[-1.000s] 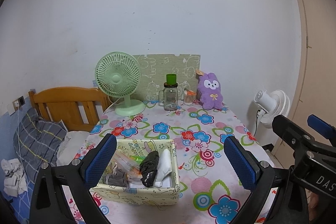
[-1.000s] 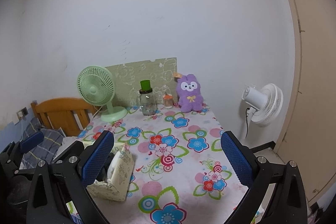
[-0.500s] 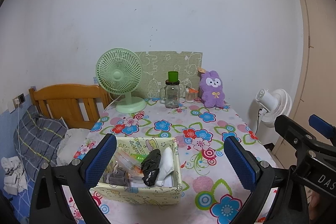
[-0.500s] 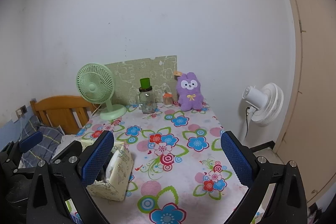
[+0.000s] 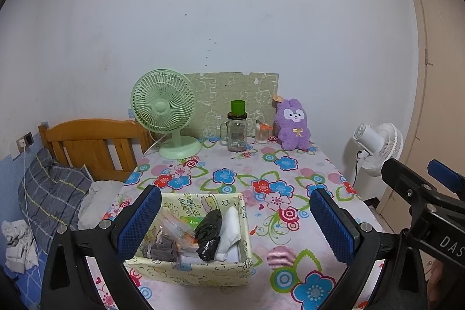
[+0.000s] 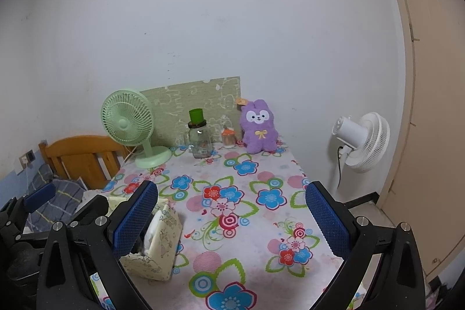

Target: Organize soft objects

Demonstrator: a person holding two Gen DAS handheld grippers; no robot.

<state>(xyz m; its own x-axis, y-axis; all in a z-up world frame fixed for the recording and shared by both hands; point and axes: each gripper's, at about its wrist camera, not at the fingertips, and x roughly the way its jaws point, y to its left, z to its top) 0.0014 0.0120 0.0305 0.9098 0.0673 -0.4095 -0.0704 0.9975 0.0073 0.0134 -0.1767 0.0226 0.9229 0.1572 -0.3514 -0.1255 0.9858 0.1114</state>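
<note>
Nearest, the left gripper (image 5: 235, 222), blue pads spread wide with nothing between them, raised above the near table edge and aimed down over the fabric box (image 5: 189, 266), likely so the box contents sit framed between the fingers. Beside it, the right gripper (image 6: 231, 218), equally wide and empty, held over bare flowered tablecloth (image 6: 247, 193) just right of the box (image 6: 158, 246), probably parked clear of the left tool. Inside the box, standing on end in a row: a grey pouch (image 5: 162, 247) at the left, clear plastic packets (image 5: 177, 228), a black rolled bundle (image 5: 209, 234), and white folded cloth (image 5: 231, 228) against the right wall, packed upright presumably to keep each one visible and easy to pinch. Middle of the table bare, leaving working room. At the far edge against the wall, a green desk fan (image 5: 164, 112), a glass jar with a green cup on top (image 5: 237, 127), a small container (image 5: 263, 132), and a purple plush rabbit (image 5: 292, 124) propped upright before a green patterned board (image 5: 232, 89); the plush possibly the one soft item not yet boxed, though that is only a guess. Off the table, a wooden bed frame (image 5: 87, 141) with bedding to the left and a white floor fan (image 5: 377, 144) to the right.
</note>
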